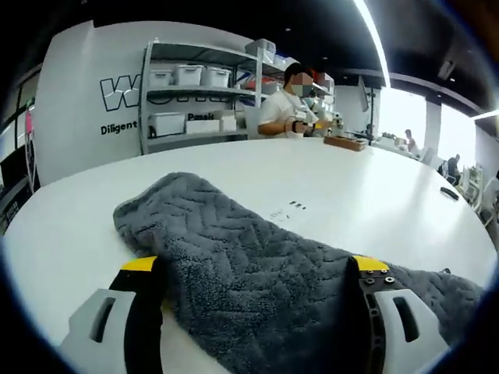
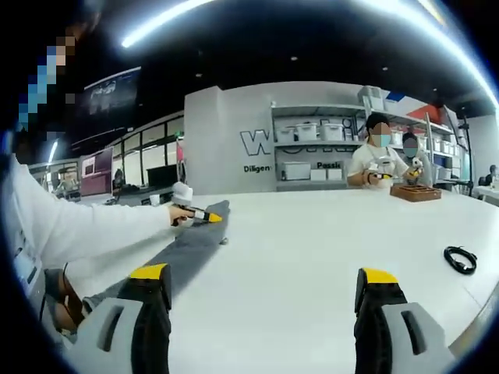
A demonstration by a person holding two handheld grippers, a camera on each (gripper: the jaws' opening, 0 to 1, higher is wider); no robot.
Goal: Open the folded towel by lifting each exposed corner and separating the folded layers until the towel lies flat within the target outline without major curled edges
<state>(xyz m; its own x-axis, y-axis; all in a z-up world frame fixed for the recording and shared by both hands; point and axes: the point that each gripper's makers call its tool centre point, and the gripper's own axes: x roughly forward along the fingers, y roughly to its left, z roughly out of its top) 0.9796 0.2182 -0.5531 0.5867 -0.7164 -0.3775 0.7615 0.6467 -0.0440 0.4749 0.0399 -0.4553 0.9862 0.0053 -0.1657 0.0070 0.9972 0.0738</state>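
The left gripper (image 1: 253,304) rides low over a grey towel (image 1: 257,273), jaws spread wide with the pile bunched between them but not pinched. The towel lies as a long band near the front edge of the white table (image 1: 366,195). In the right gripper view, the right gripper (image 2: 261,312) waits with jaws apart over bare tabletop, well clear of the cloth; the left one appears at the strip's far end. Small dark marks (image 1: 296,205) sit on the table just beyond the towel. Farther back, a seated person (image 2: 380,160) works before shelving (image 1: 199,93). The risk: closing here may catch several layers at once, dragging the whole towel instead of separating a fold.
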